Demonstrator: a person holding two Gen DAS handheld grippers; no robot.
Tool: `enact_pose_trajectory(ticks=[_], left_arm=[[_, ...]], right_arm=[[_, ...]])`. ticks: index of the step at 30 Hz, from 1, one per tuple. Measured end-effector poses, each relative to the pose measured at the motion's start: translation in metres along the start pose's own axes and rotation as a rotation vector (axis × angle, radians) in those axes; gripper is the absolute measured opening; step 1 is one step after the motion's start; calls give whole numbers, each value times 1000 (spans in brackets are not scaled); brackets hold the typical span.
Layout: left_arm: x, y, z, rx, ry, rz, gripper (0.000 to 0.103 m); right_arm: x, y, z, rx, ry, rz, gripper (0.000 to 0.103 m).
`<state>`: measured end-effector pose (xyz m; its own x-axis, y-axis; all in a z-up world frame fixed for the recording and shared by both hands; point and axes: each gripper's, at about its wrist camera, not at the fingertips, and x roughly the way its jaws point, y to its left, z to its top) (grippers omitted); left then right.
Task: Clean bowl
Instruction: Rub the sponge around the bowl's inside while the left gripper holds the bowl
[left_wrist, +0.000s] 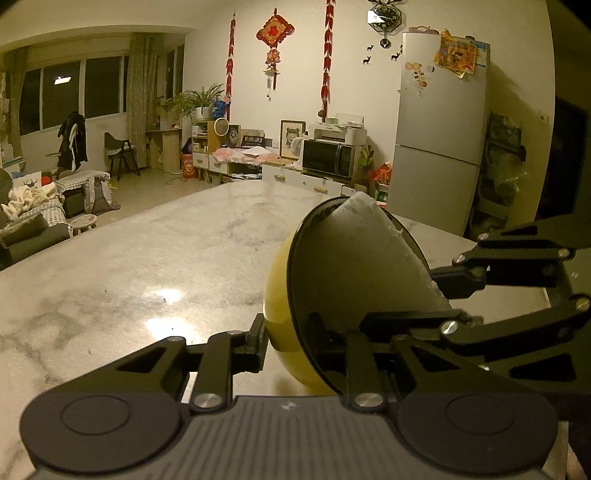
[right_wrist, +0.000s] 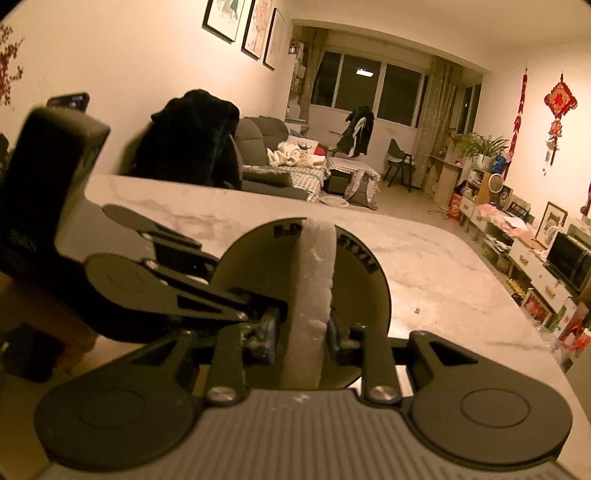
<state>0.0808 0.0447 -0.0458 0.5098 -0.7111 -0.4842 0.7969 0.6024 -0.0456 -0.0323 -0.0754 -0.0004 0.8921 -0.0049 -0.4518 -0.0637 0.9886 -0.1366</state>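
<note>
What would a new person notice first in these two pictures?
The eye falls first on the yellow bowl, tipped on its side above the marble table, with the left tool clamped on its rim. Next comes the white sponge, held by the right tool and pressed into the bowl's dark inside. Behind, a silver fridge stands by a wall with red hanging decorations.

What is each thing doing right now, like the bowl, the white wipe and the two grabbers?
Bowl: tipped on its side, pinched at the rim, opening turned toward the right gripper.
White wipe: folded, pressed inside the bowl.
Left gripper: shut on the bowl's rim.
Right gripper: shut on the white wipe.
Marble table: bare, shiny with light glare.
</note>
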Motion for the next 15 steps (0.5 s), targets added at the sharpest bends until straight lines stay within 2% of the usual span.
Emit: enact_pose_trajectory(ticks=[2,4,15], left_arm=[[0,-1,0,0,2,-2,24],[0,-1,0,0,2,-3,24],[2,-4,-3,6,36,-21,28]], right_arm=[[-6,-9,-3,21,-24,-10,27],[-10,-13,-2,46,-42,-19,16],[-3,-8,-8,6,-28,-59,14]])
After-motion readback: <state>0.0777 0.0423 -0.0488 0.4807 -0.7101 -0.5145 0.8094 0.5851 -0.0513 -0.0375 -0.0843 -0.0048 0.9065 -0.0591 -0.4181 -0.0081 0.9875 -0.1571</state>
